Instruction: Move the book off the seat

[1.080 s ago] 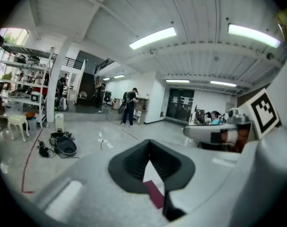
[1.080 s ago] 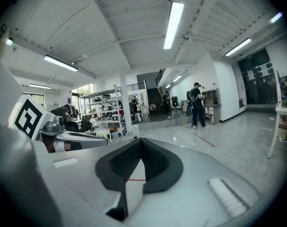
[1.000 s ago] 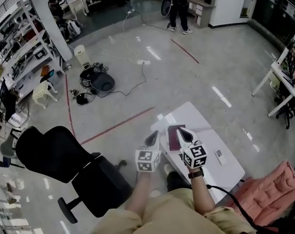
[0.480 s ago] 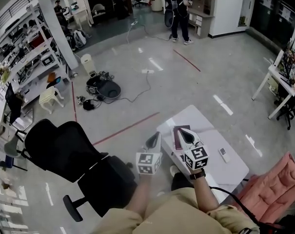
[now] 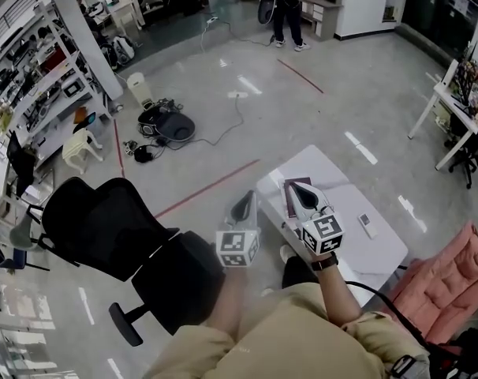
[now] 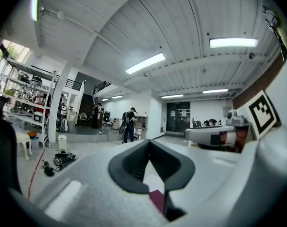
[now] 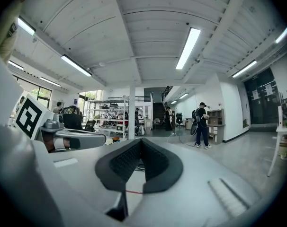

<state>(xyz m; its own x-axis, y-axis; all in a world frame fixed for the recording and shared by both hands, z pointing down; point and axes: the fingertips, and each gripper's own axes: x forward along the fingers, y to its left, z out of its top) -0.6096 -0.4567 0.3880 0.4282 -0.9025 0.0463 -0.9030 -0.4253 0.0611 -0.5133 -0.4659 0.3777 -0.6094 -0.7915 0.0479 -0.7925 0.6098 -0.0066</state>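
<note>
On the white desk [image 5: 379, 253], near its far left corner, lies the maroon book [image 5: 289, 204], partly under the right claw [image 5: 296, 188]; the left claw [image 5: 248, 198] hangs just off the desk's left edge. Glossy grey floor [image 5: 223, 133] surrounds it, a black office chair [image 5: 105, 221] at left. Both claws are pressed together, holding nothing.
</note>
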